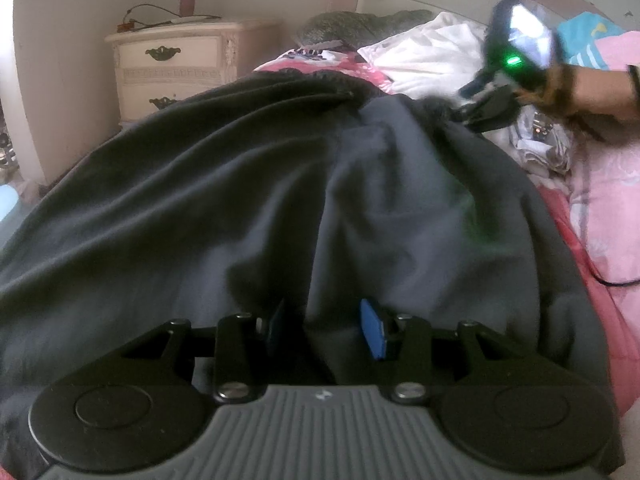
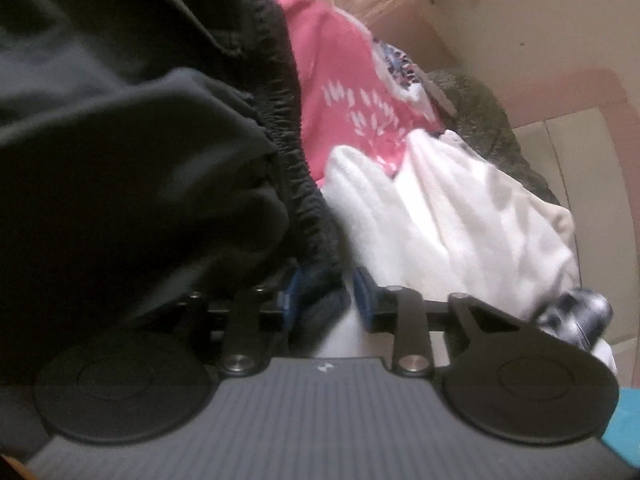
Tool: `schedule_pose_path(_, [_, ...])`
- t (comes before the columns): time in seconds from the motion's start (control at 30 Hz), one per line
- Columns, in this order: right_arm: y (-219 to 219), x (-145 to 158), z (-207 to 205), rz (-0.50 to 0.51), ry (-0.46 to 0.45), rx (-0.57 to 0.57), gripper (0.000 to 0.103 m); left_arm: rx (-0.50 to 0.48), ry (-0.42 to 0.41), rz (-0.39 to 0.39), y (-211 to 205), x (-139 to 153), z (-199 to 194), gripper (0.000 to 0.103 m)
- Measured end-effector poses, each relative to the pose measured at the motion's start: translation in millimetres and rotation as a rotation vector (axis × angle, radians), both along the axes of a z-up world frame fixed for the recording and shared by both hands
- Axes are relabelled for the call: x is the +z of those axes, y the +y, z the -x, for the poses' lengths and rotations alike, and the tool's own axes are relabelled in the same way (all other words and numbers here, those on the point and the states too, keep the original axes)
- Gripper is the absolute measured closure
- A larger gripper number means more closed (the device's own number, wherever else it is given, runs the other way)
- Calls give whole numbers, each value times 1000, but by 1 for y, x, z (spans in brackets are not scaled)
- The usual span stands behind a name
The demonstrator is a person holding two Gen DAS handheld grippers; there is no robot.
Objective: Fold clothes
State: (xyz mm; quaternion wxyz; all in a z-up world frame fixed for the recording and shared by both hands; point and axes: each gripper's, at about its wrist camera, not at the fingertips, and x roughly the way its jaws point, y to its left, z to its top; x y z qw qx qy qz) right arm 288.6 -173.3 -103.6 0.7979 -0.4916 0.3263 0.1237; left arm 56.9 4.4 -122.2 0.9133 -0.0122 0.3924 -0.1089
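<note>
Dark garment (image 1: 248,184) fills frame centre | left gripper (image 1: 326,330) half-open, fold bunched between pads, grip unclear | right gripper (image 2: 326,296) parted around waistband (image 2: 296,152), upper right | risk: waistband slips free, fold collapses

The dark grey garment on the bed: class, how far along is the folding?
Done: the dark grey fabric garment lies spread over the bed, still rumpled, with no finished fold visible. In hand: the left claw has a ridge of cloth between its pads; the right claw straddles the elastic waistband. Left: all the folding, plus the white garment.
</note>
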Motion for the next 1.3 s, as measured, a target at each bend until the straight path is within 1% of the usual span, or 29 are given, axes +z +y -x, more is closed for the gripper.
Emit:
schedule_pose_path(0.07, [-7,17,14,-59,-28,-30,44,2,-1,-3,-2,0,0,60])
schedule_pose_path(0.13, [-14,34,28,-118,-57,-60,44,5,0,-1,-3,1,0,60])
schedule_pose_path(0.17, [-19,45,33,-176,-49,-92,45,9,1,1,-2,1,0,60])
schedule_pose_path(0.23, [-35,59,41,-362,41,-186,46,17,3,7,-2,2,1,60])
schedule_pose_path(0.27, [-43,64,45,-459,92,-233,48,22,5,12,-1,3,2,60])
schedule_pose_path(0.3, [-51,70,49,-555,143,-280,60,26,8,17,0,3,2,60])
schedule_pose_path(0.33, [-57,69,50,-635,200,-323,67,31,11,23,2,3,3,60])
schedule_pose_path(0.37, [-61,63,51,-700,263,-364,77,34,14,28,2,3,3,60])
schedule_pose_path(0.4, [-65,57,51,-765,325,-404,81,36,17,33,3,3,3,60])
schedule_pose_path(0.47, [-69,41,52,-851,405,-461,83,37,20,37,4,3,3,60])
schedule_pose_path(0.53, [-76,21,53,-871,429,-544,83,37,23,37,5,4,3,60])
schedule_pose_path(0.57, [-87,12,52,-890,428,-617,84,37,25,38,5,4,3,60])
schedule_pose_path(0.6, [-102,4,49,-923,423,-713,86,37,27,38,6,4,3,60])
schedule_pose_path(0.63, [-118,-5,46,-955,416,-810,89,37,28,39,6,4,3,60])
schedule_pose_path(0.67, [-128,-3,48,-985,403,-867,93,40,31,41,7,5,4,60])
schedule_pose_path(0.73, [-137,16,59,-1046,363,-913,89,50,39,52,9,6,3,61])
schedule_pose_path(0.77, [-137,26,67,-1066,361,-900,89,56,43,57,10,7,2,62])
schedule_pose_path(0.83, [-129,49,86,-1089,387,-814,86,68,40,65,13,11,2,62])
schedule_pose_path(0.87, [-127,57,96,-1121,419,-780,80,75,37,71,15,15,3,62])
schedule_pose_path(0.9, [-124,62,105,-1169,478,-756,74,83,31,81,18,19,4,62])
schedule_pose_path(0.97, [-114,69,124,-1255,614,-711,69,104,17,113,26,30,7,62])
schedule_pose_path(1.0, [-109,67,138,-1275,684,-702,63,114,13,135,30,36,9,62])
schedule_pose_path(1.07, [-97,59,166,-1278,809,-707,60,127,6,187,40,51,14,62])
schedule_pose_path(1.13, [-83,48,187,-1221,887,-709,59,128,5,242,48,65,19,61])
schedule_pose_path(1.17, [-78,42,198,-1182,906,-723,59,124,5,267,51,72,22,61])
schedule_pose_path(1.23, [-77,30,215,-1135,912,-796,59,120,-2,300,57,85,28,61])
schedule_pose_path(1.3, [-87,22,223,-1151,897,-902,57,130,-23,308,61,96,33,61])
